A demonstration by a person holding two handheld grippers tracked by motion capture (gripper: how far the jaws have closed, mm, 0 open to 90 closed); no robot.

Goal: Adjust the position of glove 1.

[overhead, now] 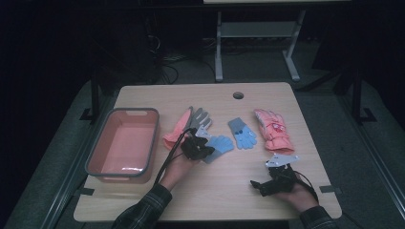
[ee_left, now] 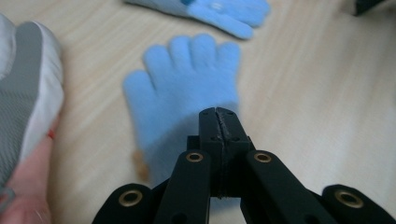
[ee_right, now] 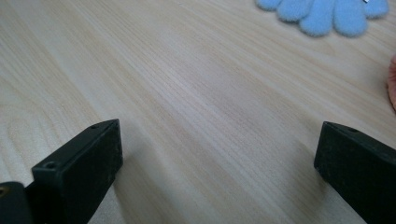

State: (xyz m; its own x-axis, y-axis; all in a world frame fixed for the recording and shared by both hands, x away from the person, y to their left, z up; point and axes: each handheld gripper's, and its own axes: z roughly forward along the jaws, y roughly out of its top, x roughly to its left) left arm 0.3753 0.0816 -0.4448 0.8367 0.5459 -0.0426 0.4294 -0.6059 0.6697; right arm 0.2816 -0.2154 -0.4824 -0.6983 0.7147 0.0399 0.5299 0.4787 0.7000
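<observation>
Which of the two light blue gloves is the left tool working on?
The light blue glove nearer the pink bin: the left tool sits shut at its cuff. The other blue glove lies apart, beside the pink ski glove.

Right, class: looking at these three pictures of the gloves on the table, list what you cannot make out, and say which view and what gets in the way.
- Light blue glove, left gripper view: its cuff is hidden behind the shut left gripper, so whether any fabric is pinched cannot be told.
- Grey and pink glove, left gripper view: cut off by the left edge and blurred.
- Second blue glove, right gripper view: cut off by the top edge.
- Pink glove, high view: its patch is too small to make out.
</observation>
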